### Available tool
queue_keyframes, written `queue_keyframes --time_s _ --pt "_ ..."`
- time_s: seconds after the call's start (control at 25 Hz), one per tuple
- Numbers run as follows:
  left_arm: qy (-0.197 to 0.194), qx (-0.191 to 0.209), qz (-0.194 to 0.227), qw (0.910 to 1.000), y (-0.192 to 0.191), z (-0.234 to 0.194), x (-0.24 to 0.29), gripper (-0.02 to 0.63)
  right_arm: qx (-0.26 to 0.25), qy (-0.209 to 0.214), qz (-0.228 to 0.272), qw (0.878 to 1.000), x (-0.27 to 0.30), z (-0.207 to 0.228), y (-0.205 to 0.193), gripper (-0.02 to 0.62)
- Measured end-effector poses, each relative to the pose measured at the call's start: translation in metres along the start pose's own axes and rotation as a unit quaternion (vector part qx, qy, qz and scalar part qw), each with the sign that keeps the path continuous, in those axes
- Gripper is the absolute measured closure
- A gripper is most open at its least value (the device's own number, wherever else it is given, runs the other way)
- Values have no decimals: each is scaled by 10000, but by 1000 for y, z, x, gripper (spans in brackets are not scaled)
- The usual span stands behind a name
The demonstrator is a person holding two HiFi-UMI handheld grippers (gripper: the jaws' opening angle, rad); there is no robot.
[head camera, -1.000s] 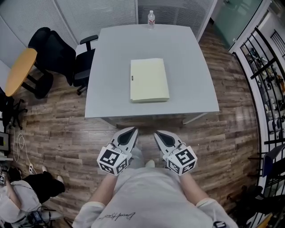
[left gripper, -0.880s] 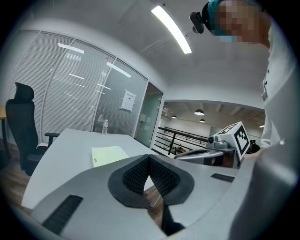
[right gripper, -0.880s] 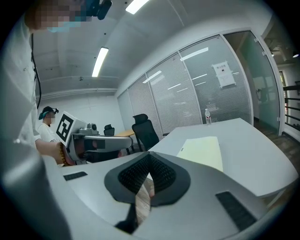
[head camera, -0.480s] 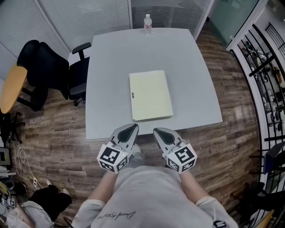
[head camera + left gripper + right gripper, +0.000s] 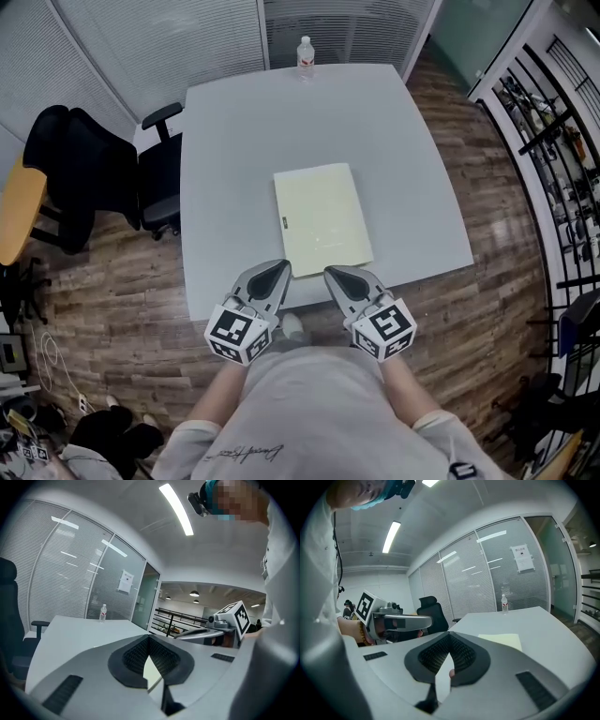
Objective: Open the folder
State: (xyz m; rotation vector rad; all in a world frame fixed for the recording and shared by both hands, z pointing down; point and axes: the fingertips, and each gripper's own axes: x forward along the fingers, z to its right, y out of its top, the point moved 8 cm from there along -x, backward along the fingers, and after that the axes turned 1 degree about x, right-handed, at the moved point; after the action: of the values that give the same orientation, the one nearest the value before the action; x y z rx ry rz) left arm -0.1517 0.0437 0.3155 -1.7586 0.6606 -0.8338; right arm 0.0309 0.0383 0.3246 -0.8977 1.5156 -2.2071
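A pale yellow folder (image 5: 322, 220) lies shut and flat on the grey table (image 5: 225, 159), its spine to the left. My left gripper (image 5: 273, 274) and right gripper (image 5: 338, 276) hover side by side at the table's near edge, just short of the folder. Both point toward it. Neither touches it. In the left gripper view the jaws (image 5: 149, 639) meet at the tip with nothing held. The right gripper (image 5: 449, 637) is likewise shut and empty, and the folder (image 5: 501, 640) lies ahead of it on the tabletop.
A water bottle (image 5: 305, 56) stands at the table's far edge. Black office chairs (image 5: 103, 173) sit to the left of the table, and a railing (image 5: 553, 141) runs along the right. Window blinds and glass walls stand behind the table.
The person has stepped toward the table. The table and folder now lie closer, and both grippers have gone from over the floor to the table's near edge. Both stay shut.
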Motion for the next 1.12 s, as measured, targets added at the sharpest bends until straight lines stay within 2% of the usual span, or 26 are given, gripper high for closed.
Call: queue_keyframes --time_s 0.44,1.12 --pt "112 19 50 9999 8 -14 5 597 -131 -79 -93 9998 10 19 13 572" --pt "431 83 -165 9989 -4 -8 22 597 -295 311 -569 9975 18 52 7 572"
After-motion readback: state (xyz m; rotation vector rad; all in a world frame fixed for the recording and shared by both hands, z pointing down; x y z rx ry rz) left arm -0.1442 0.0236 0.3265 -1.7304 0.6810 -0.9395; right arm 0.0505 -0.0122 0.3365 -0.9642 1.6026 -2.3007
